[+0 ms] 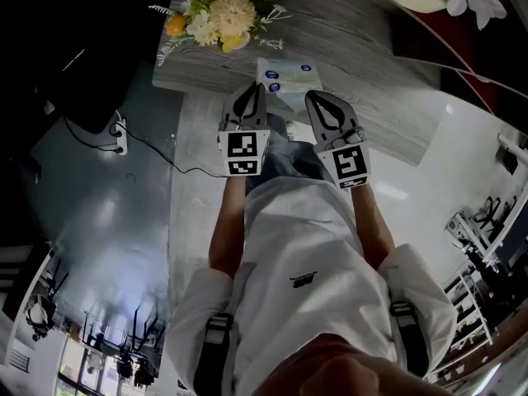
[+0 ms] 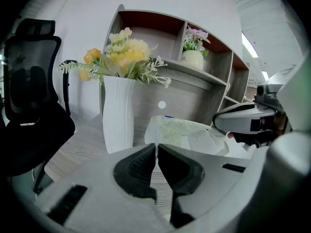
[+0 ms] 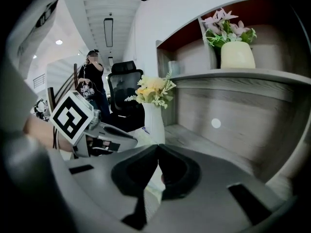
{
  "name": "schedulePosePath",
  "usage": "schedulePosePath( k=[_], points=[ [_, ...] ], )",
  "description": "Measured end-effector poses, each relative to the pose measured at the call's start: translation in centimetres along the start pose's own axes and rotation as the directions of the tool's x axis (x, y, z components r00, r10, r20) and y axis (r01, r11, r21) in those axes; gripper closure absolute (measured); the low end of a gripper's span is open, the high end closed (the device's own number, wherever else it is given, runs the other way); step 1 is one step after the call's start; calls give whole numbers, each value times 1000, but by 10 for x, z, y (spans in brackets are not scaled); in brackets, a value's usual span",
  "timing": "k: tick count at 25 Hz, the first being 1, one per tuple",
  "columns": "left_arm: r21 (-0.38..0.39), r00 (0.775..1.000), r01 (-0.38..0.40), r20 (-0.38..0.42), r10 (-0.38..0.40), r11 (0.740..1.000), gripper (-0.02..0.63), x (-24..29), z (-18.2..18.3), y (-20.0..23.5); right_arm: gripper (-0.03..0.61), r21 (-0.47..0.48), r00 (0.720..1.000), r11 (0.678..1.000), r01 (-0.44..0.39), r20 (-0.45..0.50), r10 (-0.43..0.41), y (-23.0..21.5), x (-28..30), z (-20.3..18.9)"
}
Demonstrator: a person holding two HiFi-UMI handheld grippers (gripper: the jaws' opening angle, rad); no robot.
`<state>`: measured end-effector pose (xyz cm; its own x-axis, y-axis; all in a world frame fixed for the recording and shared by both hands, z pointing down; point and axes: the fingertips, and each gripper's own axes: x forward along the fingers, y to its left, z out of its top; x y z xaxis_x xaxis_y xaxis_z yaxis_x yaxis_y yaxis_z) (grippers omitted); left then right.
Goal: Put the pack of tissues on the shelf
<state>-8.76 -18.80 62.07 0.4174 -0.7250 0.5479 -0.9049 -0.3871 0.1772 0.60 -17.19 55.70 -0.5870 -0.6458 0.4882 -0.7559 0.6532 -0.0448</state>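
- Currently at far left in the left gripper view: black office chair [image 2: 29, 106], clear of the work.
- White vase [image 2: 118, 113] of yellow flowers stands upright on the grey wood table [image 1: 363, 40], left of the pack.
- Left tongs [image 1: 261, 89]: clenched tip to tip, nothing between them. They hover at the pack's near-left corner.
- Pack of tissues [image 1: 289, 77] lies flat on the table, just beyond both tong tips and framed between them. From the left gripper view it sits straight ahead, a touch to the right.
- Long axis looks to run across the person's front, roughly along the table edge; hard to be sure under the wide lens.
- Right tongs [image 1: 313, 97]: also clamped together and empty, at the pack's near-right edge.
- Neither hand is clearly nearer. Judgement: either one must open before a grab, closing across the pack's short side.
- Shelf [image 2: 194, 76] rises behind the table, above and to the right of the pack; a cream pot with pink flowers [image 2: 193, 57] already stands on it. Task not yet begun.
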Motion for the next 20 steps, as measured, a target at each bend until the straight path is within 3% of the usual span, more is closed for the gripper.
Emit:
schedulePosePath(
  k=[20],
  points=[
    [55,994,-28,110,22,998,577,-64,84,-1,552,-129,992,991,27,129,-10,5,-40,96]
  ],
)
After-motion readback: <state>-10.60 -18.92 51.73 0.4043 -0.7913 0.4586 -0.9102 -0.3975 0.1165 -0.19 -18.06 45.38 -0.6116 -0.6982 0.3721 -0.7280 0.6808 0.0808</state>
